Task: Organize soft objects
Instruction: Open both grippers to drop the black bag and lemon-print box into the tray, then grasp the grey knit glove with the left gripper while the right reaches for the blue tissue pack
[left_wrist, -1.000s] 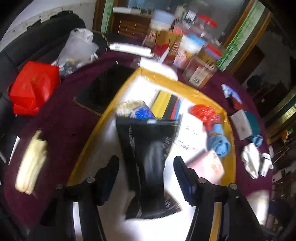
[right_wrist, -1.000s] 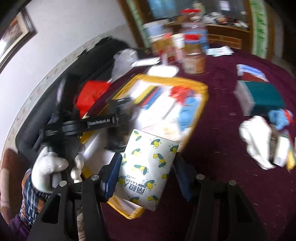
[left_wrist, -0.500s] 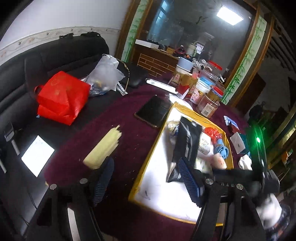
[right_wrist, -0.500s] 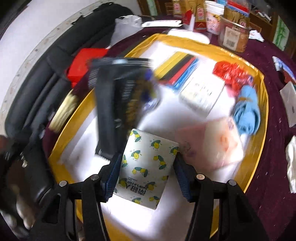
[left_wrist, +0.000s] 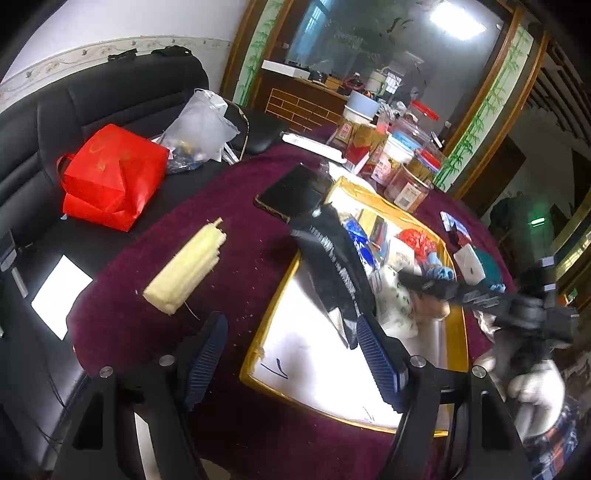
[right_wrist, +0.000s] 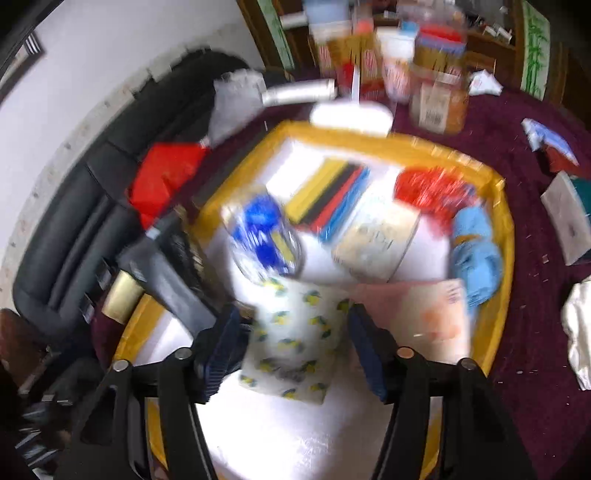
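A yellow-rimmed white tray (left_wrist: 266, 354) (right_wrist: 498, 206) sits on the maroon table. My right gripper (right_wrist: 295, 336) is shut on a white tissue pack with lemon prints (right_wrist: 295, 332), low over the tray beside a pink pack (right_wrist: 424, 314). The pack also shows in the left wrist view (left_wrist: 399, 306). My left gripper (left_wrist: 291, 350) is open and empty, above the tray's near-left corner. A black pouch (left_wrist: 332, 266) lies in the tray just beyond its right finger. A blue cloth (right_wrist: 476, 251), red bundle (right_wrist: 432, 184) and blue-white bag (right_wrist: 262, 236) lie in the tray.
A pale yellow bundle (left_wrist: 188, 273) and a black phone (left_wrist: 291, 192) lie left of the tray. A red bag (left_wrist: 110, 177) sits on the black sofa. Jars and boxes (left_wrist: 391, 158) crowd the far edge. White cloth (right_wrist: 580, 325) and a teal box (left_wrist: 484, 269) lie to the right.
My left gripper let go of the black pouch and drew back to the left. My right gripper carried the tissue pack over the tray and lowered it beside the pink pack.
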